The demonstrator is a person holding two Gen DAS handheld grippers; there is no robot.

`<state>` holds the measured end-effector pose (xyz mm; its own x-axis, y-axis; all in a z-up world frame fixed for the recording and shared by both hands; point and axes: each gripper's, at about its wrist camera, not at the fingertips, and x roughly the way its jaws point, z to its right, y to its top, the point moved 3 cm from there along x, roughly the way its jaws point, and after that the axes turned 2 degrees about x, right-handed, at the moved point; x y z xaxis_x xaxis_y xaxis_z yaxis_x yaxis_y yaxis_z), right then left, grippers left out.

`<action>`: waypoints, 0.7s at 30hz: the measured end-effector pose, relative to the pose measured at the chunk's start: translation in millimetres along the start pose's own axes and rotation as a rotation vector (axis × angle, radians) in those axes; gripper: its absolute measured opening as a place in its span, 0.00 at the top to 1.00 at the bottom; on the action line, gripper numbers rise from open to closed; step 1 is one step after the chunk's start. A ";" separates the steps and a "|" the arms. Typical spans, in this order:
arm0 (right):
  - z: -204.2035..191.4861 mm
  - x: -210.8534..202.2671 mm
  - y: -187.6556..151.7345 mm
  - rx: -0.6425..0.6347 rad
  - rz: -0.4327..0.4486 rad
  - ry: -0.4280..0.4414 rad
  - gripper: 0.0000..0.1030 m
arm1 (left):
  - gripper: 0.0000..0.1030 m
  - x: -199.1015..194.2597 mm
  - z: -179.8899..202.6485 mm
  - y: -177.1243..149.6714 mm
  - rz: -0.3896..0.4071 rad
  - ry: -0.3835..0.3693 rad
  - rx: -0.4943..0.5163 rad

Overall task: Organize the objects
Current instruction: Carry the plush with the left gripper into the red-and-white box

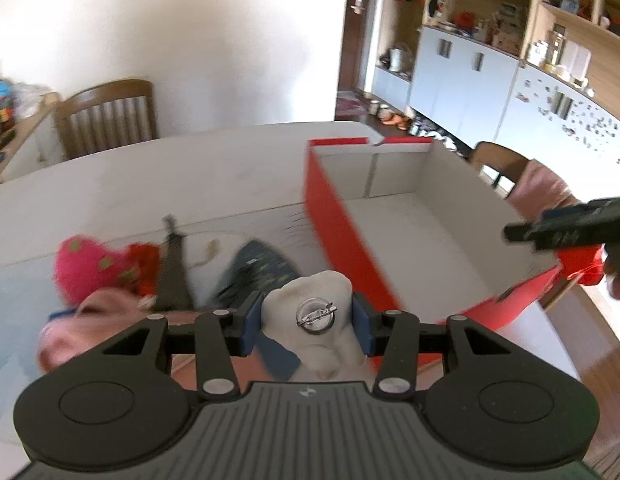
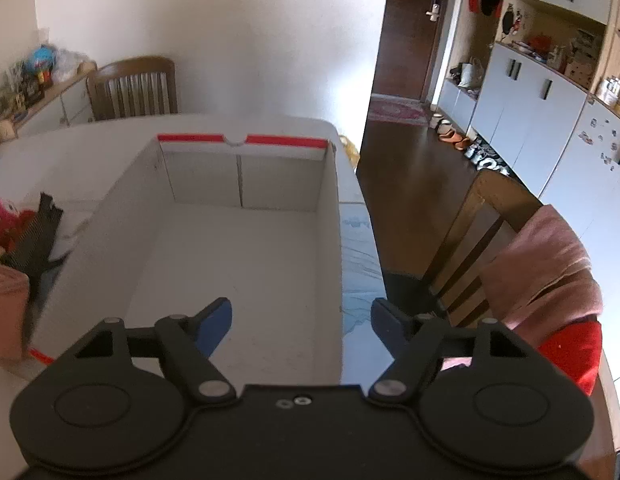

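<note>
A white tooth-shaped plush with a round metal pin on it sits between the blue pads of my left gripper, which is shut on it just left of the box's near corner. The box is red outside and white inside, with nothing in it. My right gripper hangs open over the box's near right part with nothing between its fingers. It also shows as a black shape at the right edge of the left wrist view.
Left of the box on the white table lie a pink spotted plush, a black ribbed strip, a dark blue patterned piece and a pale pink soft item. A chair stands behind; another chair with pink cloth stands right.
</note>
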<state>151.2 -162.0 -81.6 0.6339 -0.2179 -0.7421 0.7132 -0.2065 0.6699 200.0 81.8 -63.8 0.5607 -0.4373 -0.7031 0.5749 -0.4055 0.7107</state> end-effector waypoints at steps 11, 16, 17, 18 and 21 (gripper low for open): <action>16.4 24.9 -1.9 -0.009 -0.076 0.072 0.75 | 0.56 80.6 77.5 65.8 -0.083 -0.065 0.167; 28.5 26.9 -1.3 0.007 -0.088 0.092 0.89 | 0.56 124.4 103.6 67.1 -0.161 -0.060 0.260; 30.3 27.2 -1.2 0.010 -0.092 0.096 0.91 | 0.56 132.8 107.7 67.1 -0.174 -0.058 0.272; 31.8 27.3 -1.3 0.010 -0.093 0.100 0.92 | 0.56 139.6 110.9 66.6 -0.188 -0.055 0.281; 34.5 28.4 -1.8 0.012 -0.104 0.103 0.96 | 0.56 162.4 118.0 64.1 -0.242 -0.053 0.308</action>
<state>157.6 -200.7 -103.0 0.5846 -0.0953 -0.8057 0.7734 -0.2345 0.5889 257.5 -110.0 -129.5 0.3948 -0.3374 -0.8546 0.4767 -0.7199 0.5045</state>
